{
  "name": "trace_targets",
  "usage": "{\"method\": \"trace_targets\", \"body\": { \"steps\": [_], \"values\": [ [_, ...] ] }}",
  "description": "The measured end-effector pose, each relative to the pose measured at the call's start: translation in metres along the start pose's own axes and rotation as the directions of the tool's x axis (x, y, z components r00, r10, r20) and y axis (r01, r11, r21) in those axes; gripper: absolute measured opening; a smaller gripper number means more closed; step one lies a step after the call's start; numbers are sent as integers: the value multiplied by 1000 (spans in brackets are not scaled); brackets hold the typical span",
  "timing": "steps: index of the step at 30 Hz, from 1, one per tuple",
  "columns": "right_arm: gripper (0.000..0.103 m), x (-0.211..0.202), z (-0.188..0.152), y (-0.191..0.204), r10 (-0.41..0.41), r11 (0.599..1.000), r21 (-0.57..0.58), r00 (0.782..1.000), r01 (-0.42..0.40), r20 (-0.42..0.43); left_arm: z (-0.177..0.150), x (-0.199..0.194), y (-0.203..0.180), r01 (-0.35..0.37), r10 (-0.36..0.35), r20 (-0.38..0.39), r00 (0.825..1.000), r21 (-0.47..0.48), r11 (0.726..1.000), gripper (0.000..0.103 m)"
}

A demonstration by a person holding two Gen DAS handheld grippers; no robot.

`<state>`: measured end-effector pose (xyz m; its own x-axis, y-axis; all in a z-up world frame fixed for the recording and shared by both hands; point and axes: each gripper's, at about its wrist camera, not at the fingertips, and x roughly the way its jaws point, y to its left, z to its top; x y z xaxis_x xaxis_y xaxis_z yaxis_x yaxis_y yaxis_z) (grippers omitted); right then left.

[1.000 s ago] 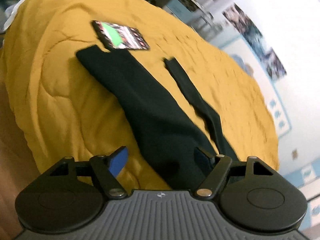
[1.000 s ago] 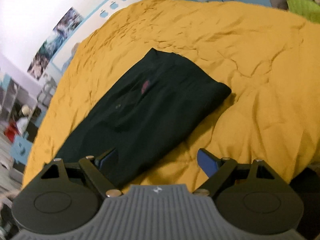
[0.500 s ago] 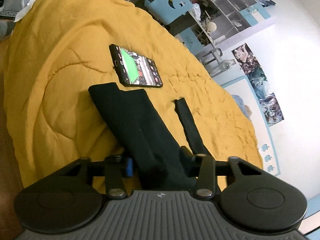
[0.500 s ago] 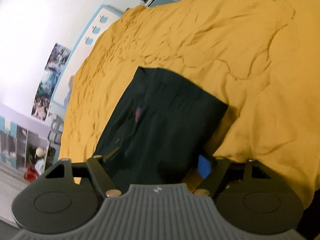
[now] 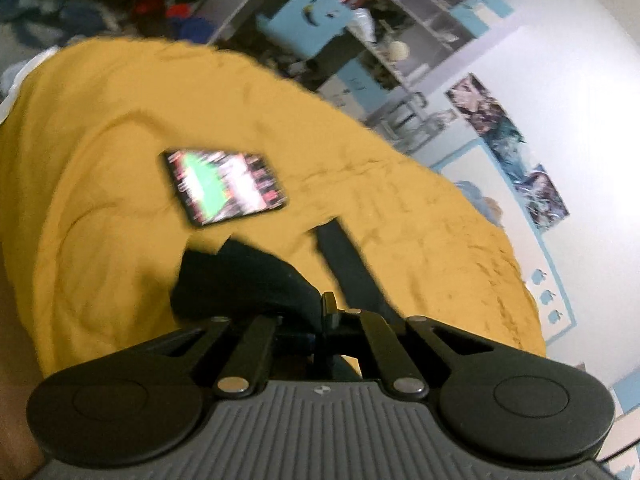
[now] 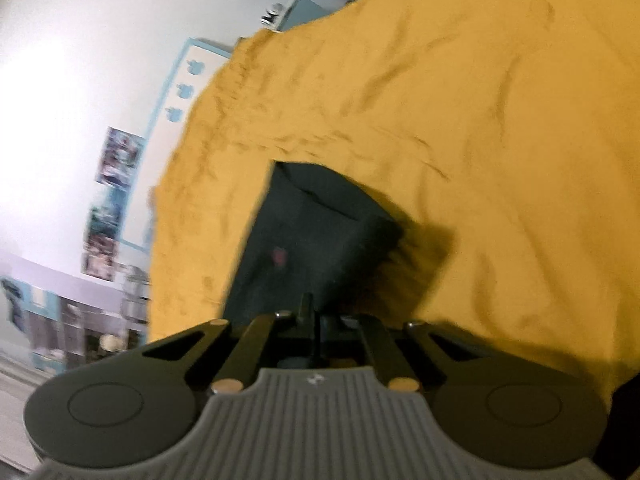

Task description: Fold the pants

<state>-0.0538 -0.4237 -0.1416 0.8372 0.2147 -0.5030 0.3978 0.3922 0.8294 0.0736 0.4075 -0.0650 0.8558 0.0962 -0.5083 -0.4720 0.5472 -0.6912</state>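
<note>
Black pants [image 5: 244, 280] lie on a yellow quilt [image 5: 100, 140]. In the left wrist view one leg is bunched and lifted right in front of my left gripper [image 5: 326, 316], whose jaws are shut on its near edge; the other leg [image 5: 348, 268] runs away as a narrow strip. In the right wrist view the waist end of the pants [image 6: 316, 240] spreads out ahead of my right gripper [image 6: 310, 316], whose jaws are pinched shut on the cloth's near edge. A small red mark shows on the fabric there.
A phone [image 5: 226, 186] with a lit screen lies on the quilt just beyond the pants' leg ends. Shelves [image 5: 400, 40] and posters [image 5: 508, 140] line the wall behind the bed. Bare yellow quilt [image 6: 500, 140] spreads to the right of the waist.
Both grippers went from wide open to shut, closing on the pants. The left one has risen, bunching the leg cloth towards it. The right view has rolled and moved closer to the waist end.
</note>
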Motion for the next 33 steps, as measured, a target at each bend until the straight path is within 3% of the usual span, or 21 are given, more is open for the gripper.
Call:
{"method": "trace_targets", "body": {
  "steps": [3, 9, 15, 21, 26, 28, 29, 30, 32, 33],
  "values": [
    [0, -5, 12, 20, 38, 999, -20, 999, -38, -9, 14, 12, -20, 1, 0, -22, 1000, 27, 1000, 1],
    [0, 26, 44, 57, 50, 999, -2, 997, -50, -65, 39, 75, -48, -107, 99, -153, 983, -47, 993, 1],
    [0, 98, 87, 80, 2, 995, 101, 985, 16, -173, 54, 144, -65, -232, 203, -243, 949, -97, 968, 1],
    [0, 186, 129, 101, -50, 989, 124, 975, 78, -216, 61, 223, -98, -323, 298, -282, 912, -44, 946, 1],
    [0, 271, 147, 104, -48, 989, 123, 969, 80, -244, 55, 293, -106, -385, 369, -283, 885, -4, 923, 3],
    [12, 291, 147, 97, -93, 986, 112, 966, 124, -243, 57, 311, -102, -403, 387, -297, 873, 6, 915, 7],
    [13, 296, 149, 92, -123, 981, 114, 964, 154, -237, 61, 312, -99, -426, 408, -273, 871, -8, 905, 8],
    [13, 294, 149, 87, -135, 979, 123, 969, 163, -209, 67, 305, -95, -434, 414, -213, 885, -52, 899, 8],
    [19, 283, 150, 87, -123, 987, 89, 982, 137, -143, 79, 276, -88, -410, 411, -25, 911, -126, 903, 12],
    [22, 275, 150, 91, -135, 990, 33, 985, 139, -106, 83, 261, -88, -414, 424, 66, 903, -129, 901, 15]
  ]
}}
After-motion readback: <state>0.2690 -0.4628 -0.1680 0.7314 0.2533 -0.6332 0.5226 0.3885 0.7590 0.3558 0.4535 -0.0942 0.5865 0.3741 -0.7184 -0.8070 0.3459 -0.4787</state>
